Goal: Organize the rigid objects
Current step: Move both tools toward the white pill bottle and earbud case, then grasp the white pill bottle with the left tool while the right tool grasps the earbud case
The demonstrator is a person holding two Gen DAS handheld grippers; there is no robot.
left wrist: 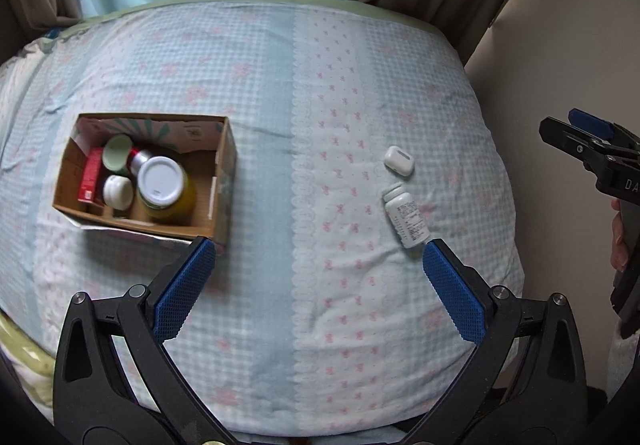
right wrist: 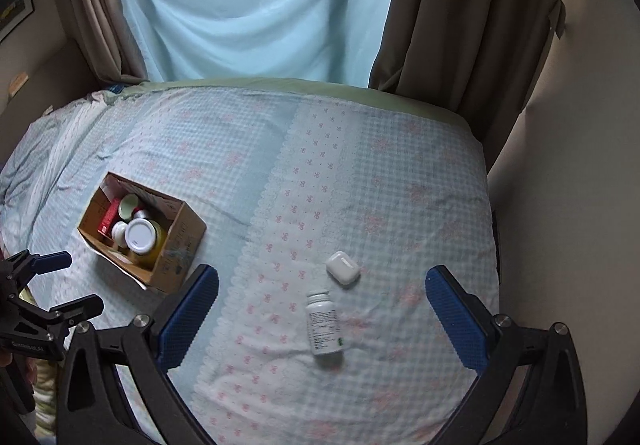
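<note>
- Blue, cross-hatched rubber pads on black plastic arms are framing both wrist views; the left gripper is standing with its jaws spread wide and holding nothing, hovering above the bed.
- Likewise the right gripper is hanging with its jaws wide apart and empty, and the pill bottle is lying between its two pads in that view, though well below them.
- That bottle, a smooth white plastic cylinder with a printed label and a white cap, is lying on its side on the soft quilted bedspread, a pale blue gingham with pink bows.
- Just beside its cap end, apart from it, a small white earbud case is resting: glossy, rounded, pebble-shaped.
- Well to the left, the open cardboard box is already holding several things: a big glass jar of yellow contents with a white lid, a small white-capped jar, a pale green lid, a silvery-topped item and a red carton.
- By my judgement the sorting is running most of the way through; two loose pieces are remaining outside the box.
- Both should be handling as hard, slippery, light shapes.
</note>
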